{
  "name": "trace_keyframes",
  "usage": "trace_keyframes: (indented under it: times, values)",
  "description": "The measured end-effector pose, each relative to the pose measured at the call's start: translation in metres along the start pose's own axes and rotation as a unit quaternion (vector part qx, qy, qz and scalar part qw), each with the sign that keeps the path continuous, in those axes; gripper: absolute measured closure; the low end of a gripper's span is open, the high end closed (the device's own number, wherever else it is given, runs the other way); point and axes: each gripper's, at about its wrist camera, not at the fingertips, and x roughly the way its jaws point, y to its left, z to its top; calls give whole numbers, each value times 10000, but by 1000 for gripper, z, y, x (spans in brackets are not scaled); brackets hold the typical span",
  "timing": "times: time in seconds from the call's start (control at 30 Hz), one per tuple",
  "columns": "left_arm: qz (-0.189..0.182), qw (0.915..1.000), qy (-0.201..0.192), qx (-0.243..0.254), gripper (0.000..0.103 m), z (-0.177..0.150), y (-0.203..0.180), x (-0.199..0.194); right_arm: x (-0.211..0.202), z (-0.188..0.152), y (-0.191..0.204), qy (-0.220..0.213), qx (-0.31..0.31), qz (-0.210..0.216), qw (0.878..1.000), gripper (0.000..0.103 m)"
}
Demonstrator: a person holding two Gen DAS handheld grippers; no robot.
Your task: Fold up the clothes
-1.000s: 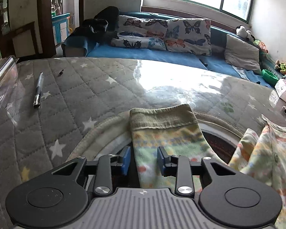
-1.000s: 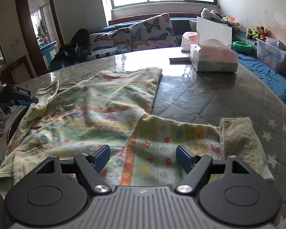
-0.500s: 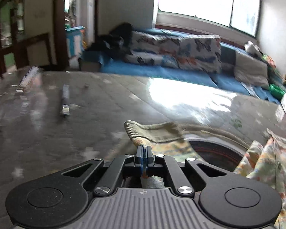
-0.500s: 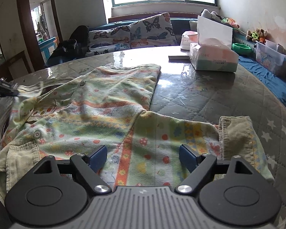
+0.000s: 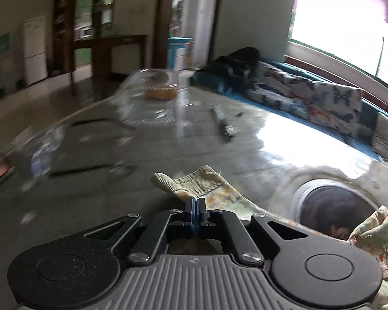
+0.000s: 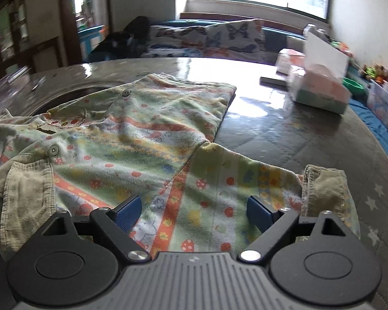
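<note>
Lying spread on the table (image 6: 310,134), the shirt (image 6: 147,139) is seen directly ahead of the right gripper (image 6: 194,210), whose jaws have just been opening and stand wide apart over 1 sleeve (image 6: 245,193) without pressing it. The other sleeve (image 5: 209,188) is pinched in the closed left gripper (image 5: 195,213) by its ribbed cuff. Pale green cloth with orange stripes, red dots and 2 buttons is shown.

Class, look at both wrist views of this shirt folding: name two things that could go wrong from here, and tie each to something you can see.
1. The left hand-held gripper is shut on the sleeve just behind its ribbed cuff; a thin pinch may slip.
2. The pen lies ahead on the table; a swung sleeve might sweep it.
</note>
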Motion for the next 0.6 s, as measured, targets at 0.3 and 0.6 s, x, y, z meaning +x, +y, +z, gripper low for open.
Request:
trace_keyframes:
  times: [0.3,0.6]
  values:
    - [197,9975,673,-9,96,-25,58,-41,-18,-7,-2,98,-6,458,9989,12]
    - [5,9983,450,364,66,-1,40,-54,-16,2,-22,-144,461,209,9986,12]
